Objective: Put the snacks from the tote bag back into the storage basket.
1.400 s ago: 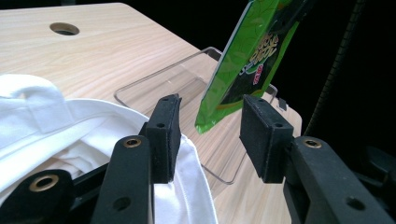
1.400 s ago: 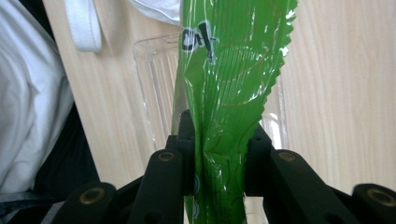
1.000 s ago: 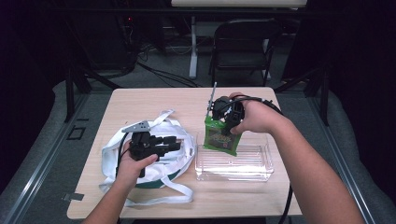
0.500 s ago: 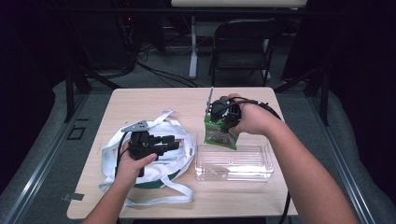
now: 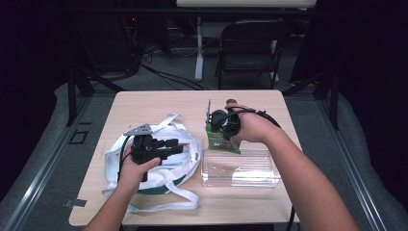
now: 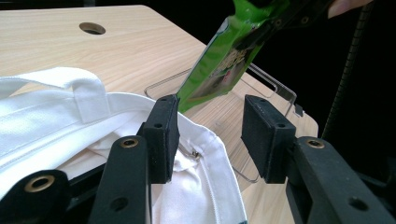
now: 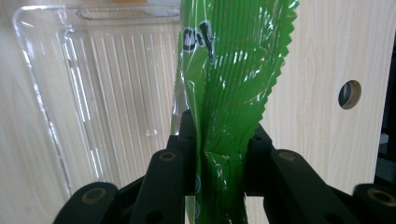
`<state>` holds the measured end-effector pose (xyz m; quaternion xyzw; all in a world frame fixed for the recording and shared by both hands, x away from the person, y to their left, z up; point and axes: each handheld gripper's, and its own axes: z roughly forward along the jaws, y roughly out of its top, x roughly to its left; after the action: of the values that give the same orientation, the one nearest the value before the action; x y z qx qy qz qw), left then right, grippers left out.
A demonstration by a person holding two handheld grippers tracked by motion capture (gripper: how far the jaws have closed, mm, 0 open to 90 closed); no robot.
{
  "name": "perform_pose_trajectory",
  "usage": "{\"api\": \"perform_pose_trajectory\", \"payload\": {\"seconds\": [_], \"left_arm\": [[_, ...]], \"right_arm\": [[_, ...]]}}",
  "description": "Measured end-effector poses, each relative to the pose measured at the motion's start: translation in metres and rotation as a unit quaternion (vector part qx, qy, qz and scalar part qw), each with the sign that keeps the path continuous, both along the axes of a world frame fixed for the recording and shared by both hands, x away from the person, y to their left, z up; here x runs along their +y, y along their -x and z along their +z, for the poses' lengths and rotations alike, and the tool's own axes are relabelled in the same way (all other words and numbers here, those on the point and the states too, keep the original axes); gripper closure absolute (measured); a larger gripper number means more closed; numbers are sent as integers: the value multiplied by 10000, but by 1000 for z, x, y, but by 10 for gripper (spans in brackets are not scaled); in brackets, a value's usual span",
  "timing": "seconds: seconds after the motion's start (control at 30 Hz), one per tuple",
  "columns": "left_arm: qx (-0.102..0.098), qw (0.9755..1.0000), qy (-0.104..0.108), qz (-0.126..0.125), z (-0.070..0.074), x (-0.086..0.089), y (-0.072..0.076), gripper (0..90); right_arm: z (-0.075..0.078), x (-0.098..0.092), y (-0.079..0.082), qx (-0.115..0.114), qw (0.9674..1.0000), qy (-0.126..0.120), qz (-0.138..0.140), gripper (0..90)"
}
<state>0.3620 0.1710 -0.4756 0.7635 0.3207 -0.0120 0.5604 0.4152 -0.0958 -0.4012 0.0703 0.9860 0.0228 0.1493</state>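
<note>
1. The green packet (image 5: 222,139) hangs just over the far edge of the clear tray (image 5: 240,168), at about 5 o'clock from the middle of the table (image 5: 154,103). It does not lie in the tray yet.
2. The right gripper (image 5: 225,126) pinches the top of the packet tight. In the right gripper view the two black jaws squeeze the crinkly green packet (image 7: 224,93) from both sides, and the clear tray (image 7: 102,70) waits below it.
3. The tray has nothing in it. It looks ready to take the packet.
4. The left gripper (image 5: 161,147) rests on the white bag (image 5: 120,159), at about 9 o'clock from the tray. Its jaws stand partly apart. In the left gripper view one jaw pad (image 6: 161,135) is against the bag's rim (image 6: 205,154), and nothing is squeezed between the pads.
5. The white bag lies flat with its straps (image 5: 163,204) spread out on the table.
6. Done, I think: the packet is picked up and brought to the tray.
7. Left, I think: lower the packet into the tray and let go. The packet is floppy, so it may tip over the tray's wall.
</note>
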Motion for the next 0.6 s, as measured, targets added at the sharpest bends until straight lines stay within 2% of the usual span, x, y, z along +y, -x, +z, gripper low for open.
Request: {"api": "perform_pose_trajectory", "payload": {"seconds": [0.1, 0.27, 0.6], "left_arm": [[-1, 10000, -6, 2, 0, 0, 0, 562], [-9, 10000, -9, 9, 0, 1, -1, 562], [-12, 10000, -32, 21, 0, 2, -1, 562]], "right_arm": [[-6, 2, -3, 7, 10000, -58, 27, 745], [-15, 6, -6, -26, 10000, 11, 75, 745], [-21, 9, -10, -94, 9998, 64, 138, 745]]}}
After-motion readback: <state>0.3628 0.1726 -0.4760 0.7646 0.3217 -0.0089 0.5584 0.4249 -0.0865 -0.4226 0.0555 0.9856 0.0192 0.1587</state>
